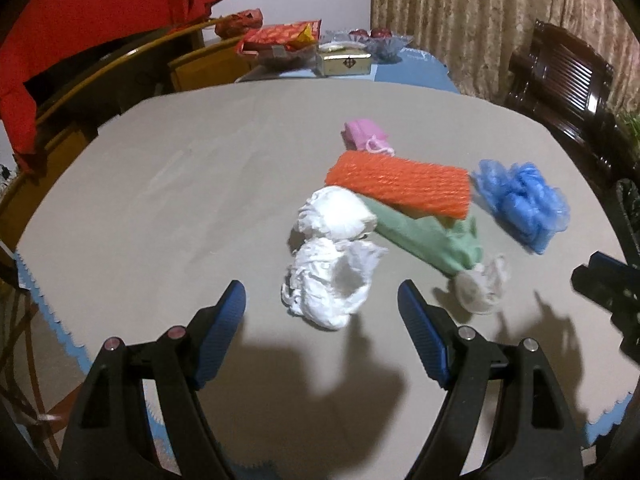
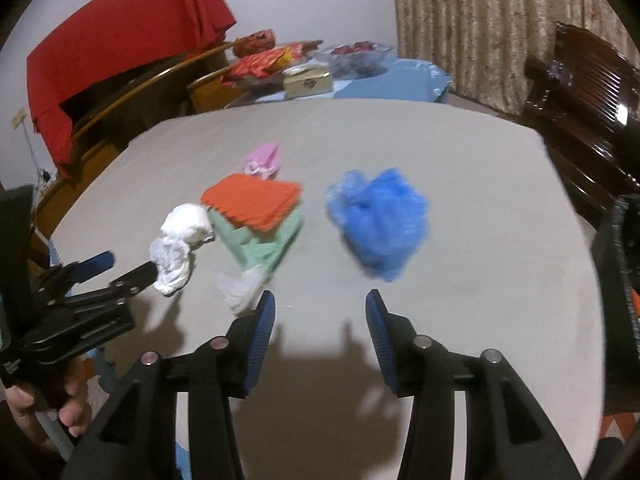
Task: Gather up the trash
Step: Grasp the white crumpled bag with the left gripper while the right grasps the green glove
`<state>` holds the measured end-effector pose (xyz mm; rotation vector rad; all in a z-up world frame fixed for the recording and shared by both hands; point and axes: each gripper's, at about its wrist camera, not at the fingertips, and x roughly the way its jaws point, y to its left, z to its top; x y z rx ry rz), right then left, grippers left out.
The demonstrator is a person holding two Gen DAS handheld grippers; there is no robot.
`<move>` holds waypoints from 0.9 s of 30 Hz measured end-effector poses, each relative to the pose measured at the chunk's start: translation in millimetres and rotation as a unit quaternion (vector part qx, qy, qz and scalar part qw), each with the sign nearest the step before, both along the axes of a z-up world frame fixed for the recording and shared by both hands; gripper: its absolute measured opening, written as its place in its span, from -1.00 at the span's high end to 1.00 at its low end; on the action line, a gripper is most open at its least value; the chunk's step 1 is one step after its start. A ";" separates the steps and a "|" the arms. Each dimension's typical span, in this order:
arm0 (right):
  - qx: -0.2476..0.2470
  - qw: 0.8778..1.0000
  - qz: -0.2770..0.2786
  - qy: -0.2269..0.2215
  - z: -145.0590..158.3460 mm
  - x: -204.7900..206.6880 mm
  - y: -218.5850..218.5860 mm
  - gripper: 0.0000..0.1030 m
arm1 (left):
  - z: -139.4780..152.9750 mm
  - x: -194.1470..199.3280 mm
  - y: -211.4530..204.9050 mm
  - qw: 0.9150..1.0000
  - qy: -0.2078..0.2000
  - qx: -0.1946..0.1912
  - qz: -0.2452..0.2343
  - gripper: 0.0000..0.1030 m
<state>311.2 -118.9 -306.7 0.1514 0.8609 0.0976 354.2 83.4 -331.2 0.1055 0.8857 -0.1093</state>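
Note:
A pile of trash lies on the grey table (image 1: 160,208). It holds two crumpled white tissues (image 1: 328,284), an orange foam net (image 1: 400,188), a green cloth (image 1: 432,240), a pink mask (image 1: 366,136), a blue plastic cover (image 1: 524,204) and a small clear wrapper (image 1: 480,284). My left gripper (image 1: 322,300) is open just in front of the near white tissue. My right gripper (image 2: 320,308) is open and empty, just short of the blue plastic cover (image 2: 376,216). The left gripper (image 2: 120,266) also shows in the right wrist view beside the white tissue (image 2: 176,256).
At the far end stand a gold box (image 1: 346,62), red snack packets (image 1: 280,38) and glass bowls (image 1: 376,40). Wooden chairs (image 1: 120,80) with a red cloth (image 1: 80,16) stand left, a dark chair (image 1: 560,76) right. A dark bin (image 2: 620,280) sits at the right edge.

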 end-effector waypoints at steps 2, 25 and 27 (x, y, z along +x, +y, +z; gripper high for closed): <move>0.001 1.000 0.006 0.003 -6.3 7.2 13.9 0.09 | -9.4 7.6 5.5 1.000 0.008 -0.009 -0.004 -0.48; 0.016 0.998 0.038 0.052 -41.2 47.6 51.1 0.49 | -21.4 12.6 9.7 0.998 0.026 -0.040 -0.041 0.34; 0.016 0.998 0.040 0.049 -34.5 42.8 48.3 0.50 | -11.8 6.5 7.8 0.998 0.020 -0.039 -0.041 0.34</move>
